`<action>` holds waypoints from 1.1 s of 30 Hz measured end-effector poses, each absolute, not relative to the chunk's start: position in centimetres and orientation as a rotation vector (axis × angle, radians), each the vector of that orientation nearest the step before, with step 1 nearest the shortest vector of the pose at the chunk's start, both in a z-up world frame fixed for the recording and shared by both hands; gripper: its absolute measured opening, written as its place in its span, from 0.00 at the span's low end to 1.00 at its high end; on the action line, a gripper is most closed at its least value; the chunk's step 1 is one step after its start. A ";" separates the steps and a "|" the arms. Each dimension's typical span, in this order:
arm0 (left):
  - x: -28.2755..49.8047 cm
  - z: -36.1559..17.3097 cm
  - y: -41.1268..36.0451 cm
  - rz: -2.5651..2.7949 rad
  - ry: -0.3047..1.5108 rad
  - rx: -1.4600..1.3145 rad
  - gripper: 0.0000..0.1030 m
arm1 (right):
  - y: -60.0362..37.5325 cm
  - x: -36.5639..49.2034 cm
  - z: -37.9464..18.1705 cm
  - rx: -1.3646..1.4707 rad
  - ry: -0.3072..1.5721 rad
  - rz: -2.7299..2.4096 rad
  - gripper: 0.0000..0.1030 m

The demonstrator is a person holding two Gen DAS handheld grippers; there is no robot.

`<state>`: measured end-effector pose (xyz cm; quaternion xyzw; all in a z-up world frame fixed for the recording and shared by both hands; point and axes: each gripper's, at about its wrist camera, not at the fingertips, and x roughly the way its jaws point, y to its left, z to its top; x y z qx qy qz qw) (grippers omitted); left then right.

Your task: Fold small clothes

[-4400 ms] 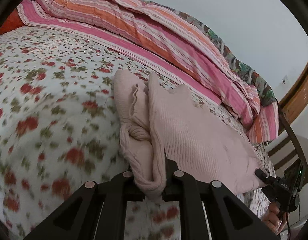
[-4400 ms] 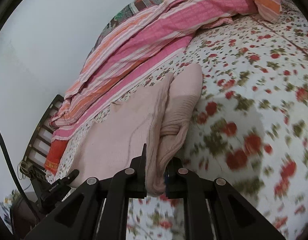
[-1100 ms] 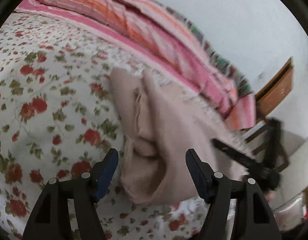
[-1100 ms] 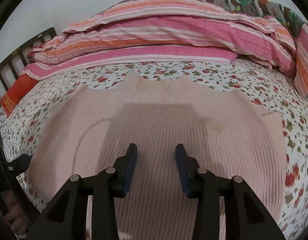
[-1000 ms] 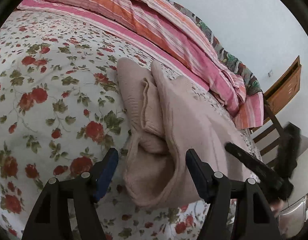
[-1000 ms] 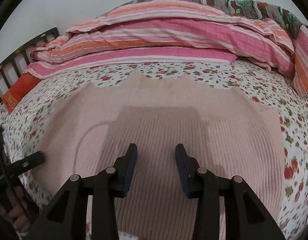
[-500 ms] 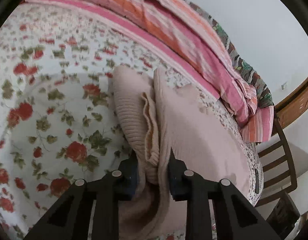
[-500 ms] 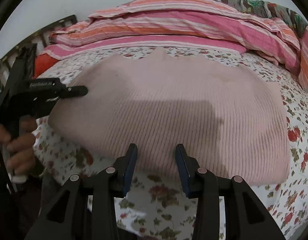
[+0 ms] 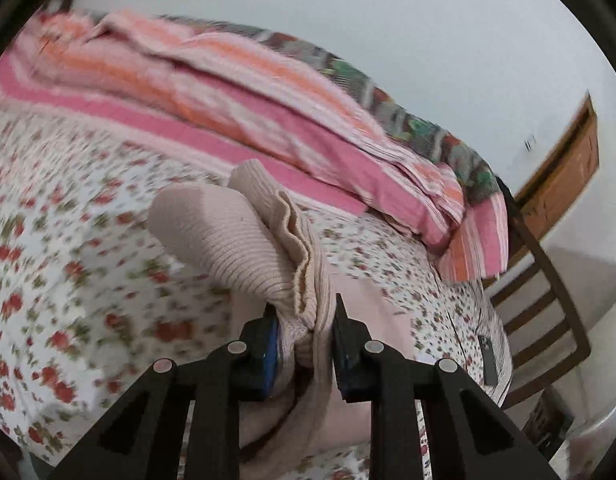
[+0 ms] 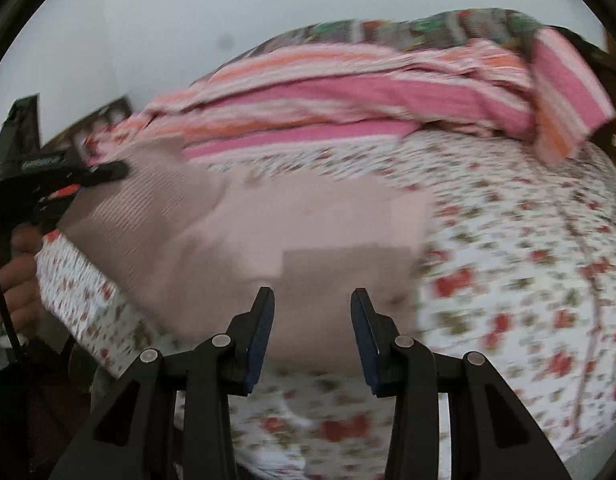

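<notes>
one pink sweater, two hand-held grippers

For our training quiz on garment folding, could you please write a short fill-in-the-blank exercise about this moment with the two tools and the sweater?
1. The left tool is shut on the bunched edge of the pink ____.
2. The right tool has its jaws ____ and holds nothing.
3. The sweater lies on a bed sheet printed with red ____.
4. At the far side of the bed lies a ____ quilt in pink and orange.

Missing words: sweater; open; flowers; striped
</notes>
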<state>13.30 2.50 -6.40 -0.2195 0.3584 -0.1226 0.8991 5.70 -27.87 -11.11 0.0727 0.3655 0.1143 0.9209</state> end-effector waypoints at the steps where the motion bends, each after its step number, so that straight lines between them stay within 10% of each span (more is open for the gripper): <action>1: 13.4 -5.9 0.9 -0.257 0.744 -0.421 0.21 | -29.3 5.7 -10.9 0.172 0.738 0.211 0.38; 13: 16.2 -12.3 -17.4 -0.535 1.017 -0.248 0.25 | -37.8 3.2 -12.6 0.285 0.751 0.091 0.38; 19: 15.0 -9.0 -11.8 -0.535 0.826 -0.309 0.50 | -36.7 2.9 -11.8 0.304 0.707 0.167 0.44; 30: 13.7 -13.7 -2.0 -0.277 0.918 -0.240 0.52 | -30.7 8.0 -13.0 0.478 0.725 0.329 0.50; 33: 13.0 -15.0 -0.6 -0.258 0.951 -0.230 0.52 | -28.6 9.8 -14.5 0.462 0.807 0.331 0.13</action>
